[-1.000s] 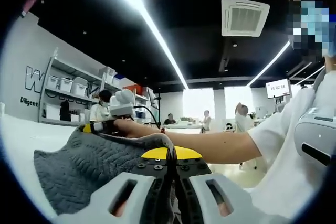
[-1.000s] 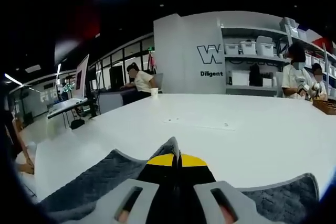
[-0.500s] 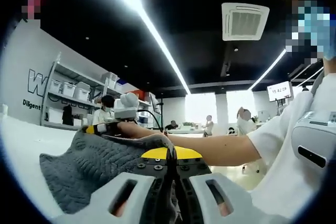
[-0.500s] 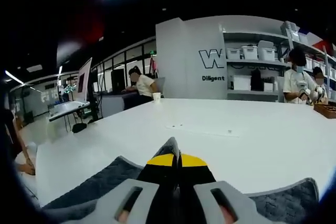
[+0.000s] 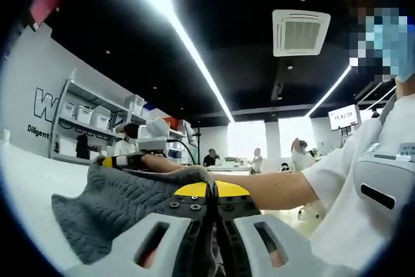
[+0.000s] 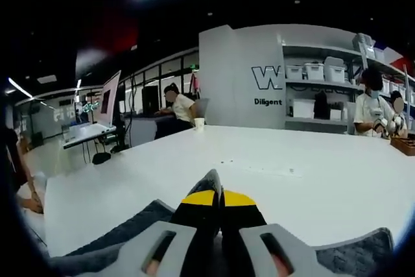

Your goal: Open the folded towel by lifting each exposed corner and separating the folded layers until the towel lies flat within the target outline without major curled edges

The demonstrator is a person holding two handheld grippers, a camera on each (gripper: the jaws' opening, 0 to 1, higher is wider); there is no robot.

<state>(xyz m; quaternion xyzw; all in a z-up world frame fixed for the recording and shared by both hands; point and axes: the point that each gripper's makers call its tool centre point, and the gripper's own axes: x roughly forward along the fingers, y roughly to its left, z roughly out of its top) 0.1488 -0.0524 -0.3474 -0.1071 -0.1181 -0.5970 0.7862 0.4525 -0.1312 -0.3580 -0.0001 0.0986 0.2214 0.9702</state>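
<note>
In the left gripper view, the left gripper [image 5: 212, 192], grey with yellow-tipped jaws, has its jaws clenched on a fold of the dark grey quilted towel [image 5: 113, 209], which bunches up just past the tips and hangs down to the left over the white desk [image 5: 29, 176]. Beyond the towel the right gripper [image 5: 120, 160] sits at the cloth's far edge, with the person's bare forearm [image 5: 259, 186] and white sleeve running back to the right. In the right gripper view, the right gripper [image 6: 217, 194] likewise has its jaws pinched shut on the towel, whose grey cloth spreads low on both sides. Farther off stand wall shelves with white bins [image 6: 324, 72], seated people and a long ceiling light strip [image 5: 175, 24].
</note>
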